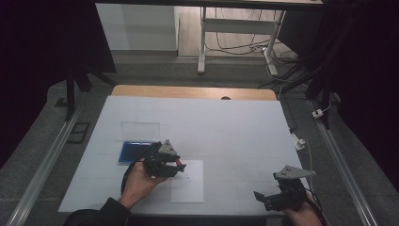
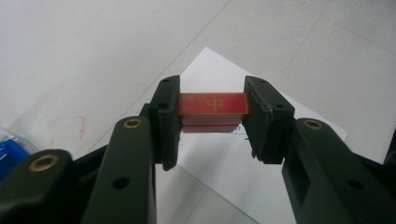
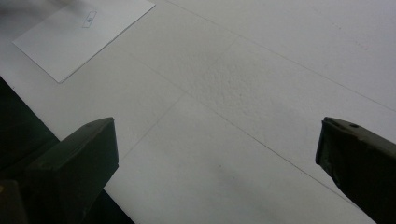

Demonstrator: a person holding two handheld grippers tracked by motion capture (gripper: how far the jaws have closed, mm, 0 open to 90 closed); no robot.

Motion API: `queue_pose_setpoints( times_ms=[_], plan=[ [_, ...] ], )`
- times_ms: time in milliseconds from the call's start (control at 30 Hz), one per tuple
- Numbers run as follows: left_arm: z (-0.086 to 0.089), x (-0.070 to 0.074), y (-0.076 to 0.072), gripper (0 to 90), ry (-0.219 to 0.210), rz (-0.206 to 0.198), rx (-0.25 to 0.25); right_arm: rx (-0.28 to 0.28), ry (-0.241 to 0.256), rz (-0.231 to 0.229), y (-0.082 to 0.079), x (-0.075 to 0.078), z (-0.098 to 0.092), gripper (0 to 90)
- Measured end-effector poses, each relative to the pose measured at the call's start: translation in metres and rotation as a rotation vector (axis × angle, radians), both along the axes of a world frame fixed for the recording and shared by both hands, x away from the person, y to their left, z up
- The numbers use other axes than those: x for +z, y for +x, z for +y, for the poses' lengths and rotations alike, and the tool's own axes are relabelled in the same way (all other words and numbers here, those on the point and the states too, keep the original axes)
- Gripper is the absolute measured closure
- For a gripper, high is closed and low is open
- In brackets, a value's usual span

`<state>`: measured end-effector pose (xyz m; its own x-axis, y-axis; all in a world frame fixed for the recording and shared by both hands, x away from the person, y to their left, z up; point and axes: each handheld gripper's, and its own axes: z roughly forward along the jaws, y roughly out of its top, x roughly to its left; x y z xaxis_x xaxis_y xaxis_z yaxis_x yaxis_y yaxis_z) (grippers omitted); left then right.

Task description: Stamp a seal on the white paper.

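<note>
Gripping a small red block point(image 2: 214, 106) between its two black jaws, left tool point(image 1: 175, 164) sits over the near-left part of the white tabletop point(image 1: 226, 127), held by the person's left hand point(image 1: 140, 181). Left gripper view: block is clamped endwise, jaws pressed on its two short ends, top face red with a gold character and thin gold border, a darker red layer showing under it. Block is off the surface, above a white paper sheet point(image 1: 189, 184) that lies flat near the tabletop's near edge, left of centre. High view shows only a bit of red at the tool tip point(image 1: 179, 163), right at the sheet's far-left corner. Small printed mark on the sheet, too small to read.

Blue flat case point(image 1: 131, 151) with a clear lid point(image 1: 140, 129) standing open behind it lies just left of the left tool, toward the left edge of the tabletop; contents can't be made out.

Right tool point(image 1: 263, 197) is near the near-right corner of the tabletop, held by the right hand point(image 1: 301, 216), well apart from the sheet and the left tool. Right gripper view: jaws spread wide, nothing between them, bare tabletop below, the paper sheet point(image 3: 79, 32) off in the far corner of that view. Grey three-cornered plate on top of each tool in the high view.
</note>
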<state>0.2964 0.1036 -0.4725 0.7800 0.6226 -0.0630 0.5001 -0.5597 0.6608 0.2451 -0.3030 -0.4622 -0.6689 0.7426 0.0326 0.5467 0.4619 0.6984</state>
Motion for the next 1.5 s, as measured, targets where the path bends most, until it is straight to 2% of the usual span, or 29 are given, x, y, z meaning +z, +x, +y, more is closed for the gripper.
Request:
queue_pose_setpoints(
  times_ms=[667, 1233, 1500],
  plan=[
    [0.028, 0.009, 0.006, 58.3, -0.011, -0.009, 0.070, -0.003, 0.011, -0.001, 0.000, 0.000, -0.001, 0.0],
    [0.057, 0.012, 0.013, 58.3, -0.032, -0.015, 0.168, -0.005, 0.013, -0.002, 0.000, 0.000, -0.001, 0.0],
    [0.069, 0.012, 0.017, 58.3, -0.006, -0.023, 0.215, -0.007, 0.018, -0.001, 0.000, 0.000, -0.002, 0.0]
  ],
)
